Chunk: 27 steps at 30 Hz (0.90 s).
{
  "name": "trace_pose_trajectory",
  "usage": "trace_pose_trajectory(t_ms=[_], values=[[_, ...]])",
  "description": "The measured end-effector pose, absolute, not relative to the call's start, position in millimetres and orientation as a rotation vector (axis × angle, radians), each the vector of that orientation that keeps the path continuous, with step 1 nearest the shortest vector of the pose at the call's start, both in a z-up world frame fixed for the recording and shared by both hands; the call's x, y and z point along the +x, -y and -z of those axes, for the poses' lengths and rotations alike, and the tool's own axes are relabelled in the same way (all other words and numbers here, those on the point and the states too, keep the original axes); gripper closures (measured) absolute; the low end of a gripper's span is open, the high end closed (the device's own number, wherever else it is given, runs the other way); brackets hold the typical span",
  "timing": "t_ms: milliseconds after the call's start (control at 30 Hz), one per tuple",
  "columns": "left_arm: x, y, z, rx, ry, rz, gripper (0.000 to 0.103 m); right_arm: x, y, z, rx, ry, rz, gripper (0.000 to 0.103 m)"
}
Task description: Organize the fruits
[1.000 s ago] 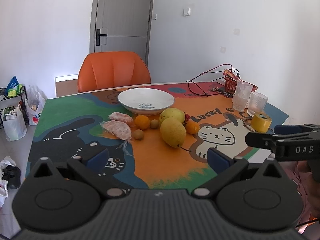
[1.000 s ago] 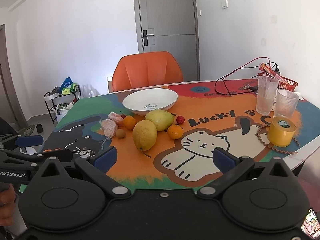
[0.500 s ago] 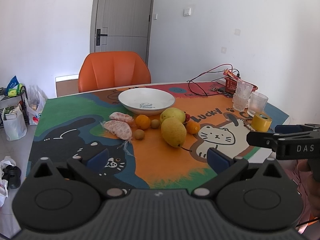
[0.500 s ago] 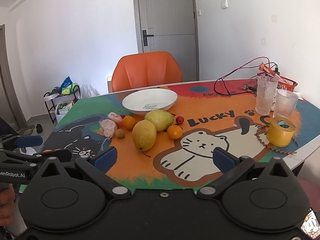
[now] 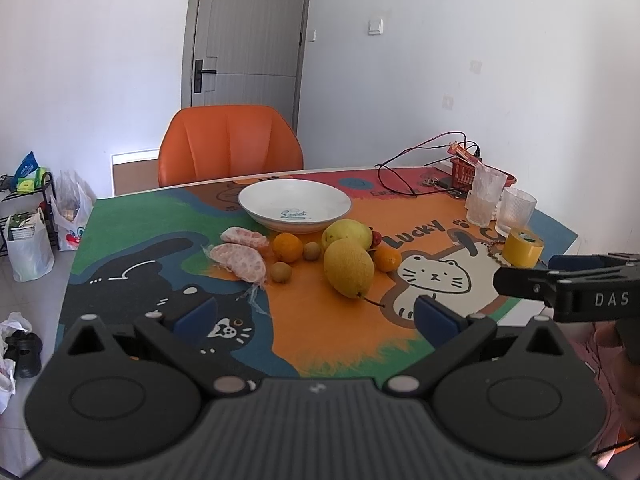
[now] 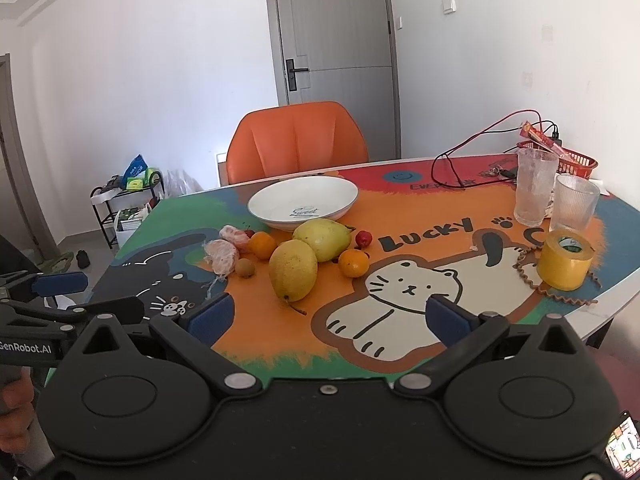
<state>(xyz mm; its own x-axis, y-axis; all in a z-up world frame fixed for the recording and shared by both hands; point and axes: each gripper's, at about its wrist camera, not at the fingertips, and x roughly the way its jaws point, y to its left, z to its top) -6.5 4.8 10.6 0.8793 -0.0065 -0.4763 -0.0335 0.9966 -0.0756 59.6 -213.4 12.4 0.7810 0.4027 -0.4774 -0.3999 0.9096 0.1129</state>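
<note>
From the left wrist view, the task is judged barely begun: the white bowl [image 5: 295, 205] is seen empty, and every fruit lies on the surface [image 5: 160, 216] just in front of it. Two peeled pomelo segments [image 5: 240, 258], an orange [image 5: 287, 247], two small brown fruits [image 5: 281, 271], a large yellow pear [image 5: 348, 267], a greener pear [image 5: 347, 231] behind it, a small red fruit [image 5: 376, 238] and a mandarin [image 5: 386, 258] are gathered in a loose cluster. The left gripper [image 5: 316, 314] is held spread and empty, short of the fruit. The right gripper [image 5: 560, 280] is seen at the right edge, also clear of the fruit.

From the right wrist view, the same is shown: the right gripper [image 6: 326, 314] is spread wide with nothing between its fingers, near the surface's front edge. A cartoon-cat mat [image 6: 404, 292] is spread over the surface; two glasses [image 6: 534, 186], a yellow tape roll [image 6: 565, 260], a red basket [image 6: 576, 164] and cables [image 6: 472, 148] stand well apart at the right. An orange chair [image 6: 298, 140], a grey door [image 6: 340, 32] and a rack [image 6: 120, 200] are seen beyond.
</note>
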Motion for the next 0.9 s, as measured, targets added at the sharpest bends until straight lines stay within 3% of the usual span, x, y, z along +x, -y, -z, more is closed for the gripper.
trace_pose_trajectory(t_ms=[900], values=[[16,-16,-3,-0.101,-0.488,-0.03,0.0,81,216,3,0.029,-0.541,-0.464,0.0]])
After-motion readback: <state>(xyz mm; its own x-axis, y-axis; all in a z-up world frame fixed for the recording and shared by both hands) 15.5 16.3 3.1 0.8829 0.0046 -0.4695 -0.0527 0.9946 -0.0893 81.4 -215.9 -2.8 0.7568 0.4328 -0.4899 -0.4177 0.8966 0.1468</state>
